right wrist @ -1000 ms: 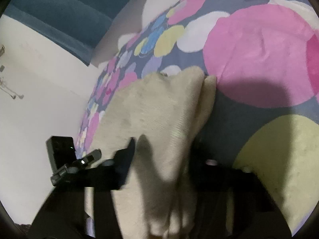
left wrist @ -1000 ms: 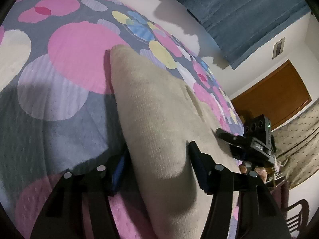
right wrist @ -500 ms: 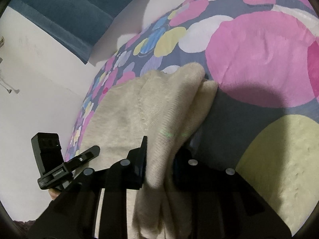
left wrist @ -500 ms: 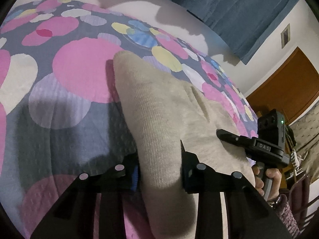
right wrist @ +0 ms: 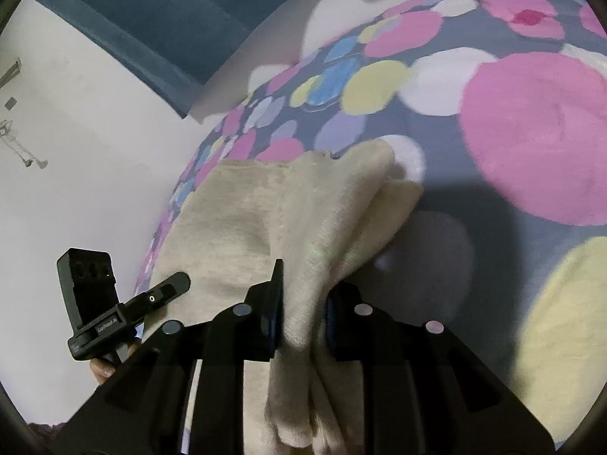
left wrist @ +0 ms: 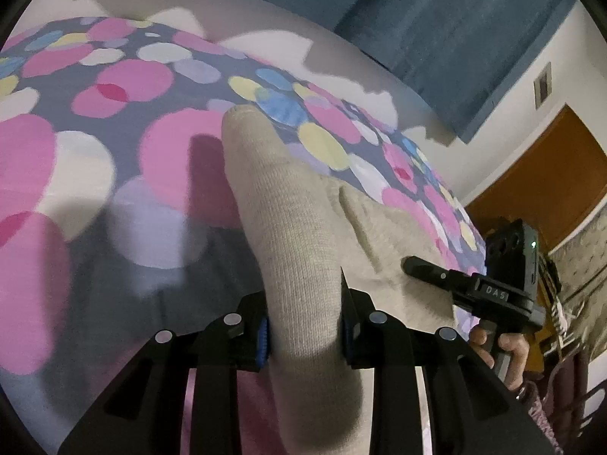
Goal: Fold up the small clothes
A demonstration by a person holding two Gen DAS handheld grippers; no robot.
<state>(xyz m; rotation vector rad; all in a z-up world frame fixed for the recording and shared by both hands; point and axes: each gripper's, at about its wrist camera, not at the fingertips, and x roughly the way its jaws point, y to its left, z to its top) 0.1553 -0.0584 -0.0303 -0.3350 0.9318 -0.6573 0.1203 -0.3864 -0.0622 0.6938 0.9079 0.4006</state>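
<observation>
A beige knitted garment (left wrist: 288,208) lies on a bedspread (left wrist: 76,174) patterned with pink, yellow and blue dots. My left gripper (left wrist: 303,303) has its jaws closing, and both pads press a raised fold at one end of the garment. At the other end, my right gripper (right wrist: 303,295) is also closing, pinching a bunched corner of the same garment (right wrist: 235,220) that hangs in several layers below its jaws. Both ends are lifted off the bedspread (right wrist: 531,132). Each gripper shows in the other's view, the right gripper (left wrist: 436,273) and the left gripper (right wrist: 167,288), each held by a hand.
A blue curtain (left wrist: 436,19) hangs behind the bed on a white wall (right wrist: 76,132). A brown wooden door (left wrist: 546,174) stands at the right in the left wrist view. A person's hand (left wrist: 504,356) grips the right handle near a patterned fabric (left wrist: 580,265).
Both grippers have closed onto the beige garment and risen, pulling its ends up into folds. More of the bedspread and curtain shows beyond.
</observation>
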